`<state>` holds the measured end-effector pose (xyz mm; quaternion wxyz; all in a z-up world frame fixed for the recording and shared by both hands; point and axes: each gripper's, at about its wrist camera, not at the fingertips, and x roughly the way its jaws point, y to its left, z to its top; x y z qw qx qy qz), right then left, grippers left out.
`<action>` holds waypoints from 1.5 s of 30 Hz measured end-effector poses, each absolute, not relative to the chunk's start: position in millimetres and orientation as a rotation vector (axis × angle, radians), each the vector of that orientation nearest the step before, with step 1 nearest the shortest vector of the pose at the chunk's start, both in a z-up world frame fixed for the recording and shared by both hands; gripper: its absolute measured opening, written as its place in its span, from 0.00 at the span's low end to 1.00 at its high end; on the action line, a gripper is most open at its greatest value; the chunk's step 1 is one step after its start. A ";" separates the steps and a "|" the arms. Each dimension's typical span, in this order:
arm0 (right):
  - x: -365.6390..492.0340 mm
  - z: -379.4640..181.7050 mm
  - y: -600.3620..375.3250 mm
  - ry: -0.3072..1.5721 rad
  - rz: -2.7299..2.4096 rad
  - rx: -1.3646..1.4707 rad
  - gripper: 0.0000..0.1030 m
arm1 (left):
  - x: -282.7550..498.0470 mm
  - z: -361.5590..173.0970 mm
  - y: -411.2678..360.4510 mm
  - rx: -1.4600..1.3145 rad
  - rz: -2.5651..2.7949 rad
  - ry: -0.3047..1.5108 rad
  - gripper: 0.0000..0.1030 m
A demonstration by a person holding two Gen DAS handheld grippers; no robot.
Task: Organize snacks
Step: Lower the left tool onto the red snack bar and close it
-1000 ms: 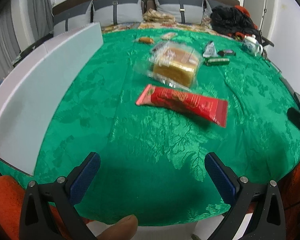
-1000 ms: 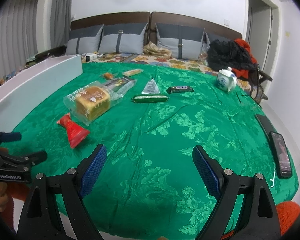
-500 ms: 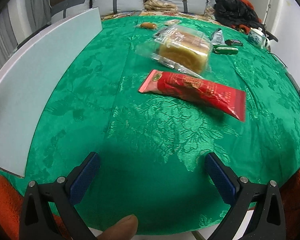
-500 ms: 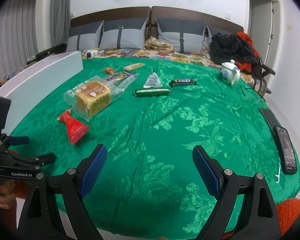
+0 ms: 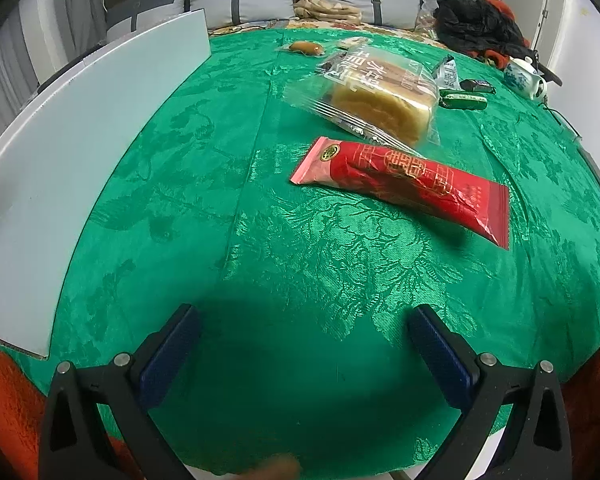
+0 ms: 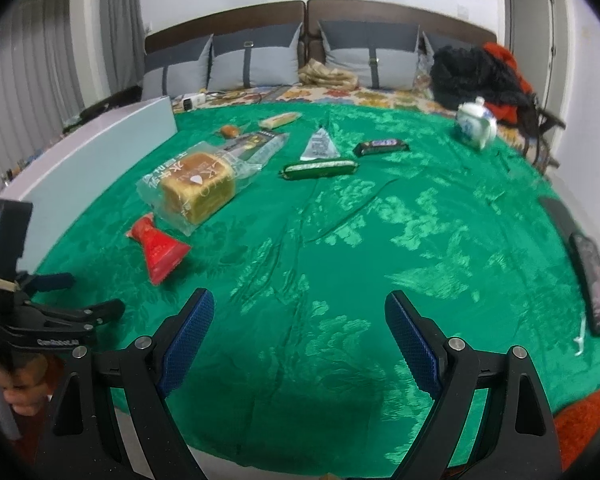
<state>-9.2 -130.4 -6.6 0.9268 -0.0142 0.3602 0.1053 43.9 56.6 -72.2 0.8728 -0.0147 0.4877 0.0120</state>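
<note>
A long red snack pack (image 5: 404,184) lies flat on the green tablecloth (image 5: 260,240), ahead and a little right of my open left gripper (image 5: 304,320). Behind it sits a bagged bread loaf (image 5: 376,96). The right wrist view shows the same red pack (image 6: 158,248) and loaf (image 6: 196,188) at left, with the left gripper (image 6: 88,292) open just short of the pack. A green stick pack (image 6: 320,168), a dark chocolate bar (image 6: 380,146), a clear triangular pouch (image 6: 320,146) and small buns lie farther back. My right gripper (image 6: 300,320) hangs open and empty over the cloth.
A long white box (image 5: 80,152) runs along the table's left edge. A white and blue teapot (image 6: 476,128) stands at the back right. Two dark phones (image 6: 592,284) lie near the right edge. A sofa with grey cushions (image 6: 252,68) and dark clothes sits behind.
The left gripper has advanced toward the red pack and loaf, which now look larger and nearer. The right gripper has drifted slightly forward. Both stay open.
</note>
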 end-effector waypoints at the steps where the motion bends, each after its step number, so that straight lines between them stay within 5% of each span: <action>1: -7.6 -7.5 -133.4 0.747 0.222 -0.004 0.87 | 44.0 -72.4 56.7 -0.031 0.026 1.018 1.00; 17: -1.5 -6.7 -144.6 0.768 0.233 0.093 0.87 | 46.7 -70.3 58.3 -0.034 0.006 1.062 1.00; 26: 2.6 -8.3 -148.1 0.781 0.232 0.125 0.87 | 87.2 -23.2 53.4 -0.334 -0.114 1.016 1.00; 32: 0.1 -5.3 -146.3 0.770 0.242 0.109 0.87 | 132.1 -35.4 19.8 -0.150 0.003 1.074 1.00; 42: 6.5 -7.3 -155.3 0.788 0.260 0.183 0.87 | 111.6 -48.1 70.5 -0.089 0.097 1.098 0.99; 45: 6.2 -7.5 -153.4 0.793 0.260 0.168 0.87 | 118.9 -47.7 60.8 -0.049 0.050 1.115 0.90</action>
